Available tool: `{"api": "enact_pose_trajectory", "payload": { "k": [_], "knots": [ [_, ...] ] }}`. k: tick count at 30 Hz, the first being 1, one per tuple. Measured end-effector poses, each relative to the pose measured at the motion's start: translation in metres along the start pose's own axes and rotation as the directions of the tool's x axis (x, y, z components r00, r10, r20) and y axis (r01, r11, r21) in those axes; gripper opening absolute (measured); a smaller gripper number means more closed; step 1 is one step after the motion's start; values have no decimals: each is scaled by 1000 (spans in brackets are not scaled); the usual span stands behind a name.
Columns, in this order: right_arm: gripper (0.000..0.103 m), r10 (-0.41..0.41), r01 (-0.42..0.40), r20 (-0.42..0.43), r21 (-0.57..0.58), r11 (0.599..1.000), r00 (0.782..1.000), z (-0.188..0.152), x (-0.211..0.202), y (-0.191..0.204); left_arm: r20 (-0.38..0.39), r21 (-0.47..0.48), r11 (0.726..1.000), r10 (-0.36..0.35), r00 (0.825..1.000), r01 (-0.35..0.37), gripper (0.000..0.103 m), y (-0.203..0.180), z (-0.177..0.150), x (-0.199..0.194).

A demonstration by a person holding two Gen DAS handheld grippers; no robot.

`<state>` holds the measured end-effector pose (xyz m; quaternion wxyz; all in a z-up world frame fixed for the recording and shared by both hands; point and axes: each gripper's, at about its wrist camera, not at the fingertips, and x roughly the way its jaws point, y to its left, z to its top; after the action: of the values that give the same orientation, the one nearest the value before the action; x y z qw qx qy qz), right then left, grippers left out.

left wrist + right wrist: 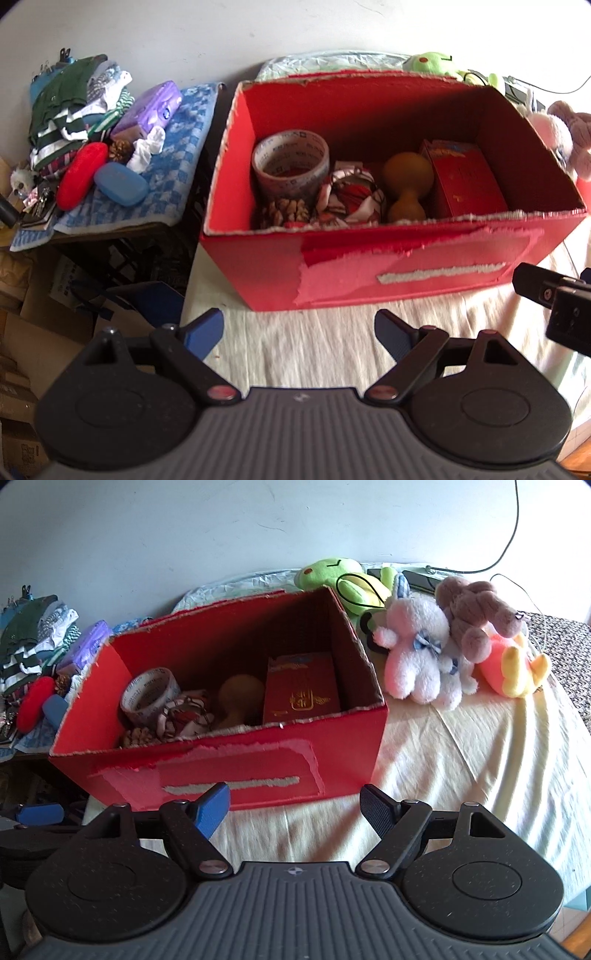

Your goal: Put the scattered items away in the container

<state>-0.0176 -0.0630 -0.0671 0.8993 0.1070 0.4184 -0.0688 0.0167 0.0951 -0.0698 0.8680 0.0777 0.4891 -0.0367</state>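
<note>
Left gripper (pixel 299 332) and right gripper (pixel 295 808) both spread wide, empty, hovering before the torn red cardboard box (pixel 406 266). The box already holds a tape roll (pixel 290 164), a wooden gourd (pixel 406 184) and a red packet (pixel 301 694). Between picks, I judge. Next: reach for the pink plush toy (pixel 413 653) just right of the box.

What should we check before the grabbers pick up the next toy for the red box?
1. Left gripper empty, jaws wide apart: ok.
2. Right gripper empty, jaws wide apart: ok.
3. Red box open on top, with room behind the tape roll and gourd: ok.
4. All items tidied away: not ok. The pink plush bunny and brown plush lie beside the box.
5. Black cord across the green plush loose or snagged: cannot tell.
</note>
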Motion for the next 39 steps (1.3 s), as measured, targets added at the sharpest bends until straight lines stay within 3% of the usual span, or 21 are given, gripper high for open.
{"api": "enact_pose_trajectory", "payload": {
  "k": [7,19,28,39],
  "knots": [
    [80,53,-51,39,-28,998,998,21,-13,2,41,-20,1000,12,999,-11,88,-3,15,-16],
    [80,64,-62,69,-18,998,996,40,-22,-3,90,-2,1000,13,996,-13,88,-6,36,-31],
    [81,5,-7,92,18,1000,996,57,-23,-2,124,43,999,1,992,-7,88,-8,53,-38],
    [82,-51,43,118,74,996,992,69,-14,-1,161,11,1000,-1,987,0,88,0,75,-33]
  ]
}}
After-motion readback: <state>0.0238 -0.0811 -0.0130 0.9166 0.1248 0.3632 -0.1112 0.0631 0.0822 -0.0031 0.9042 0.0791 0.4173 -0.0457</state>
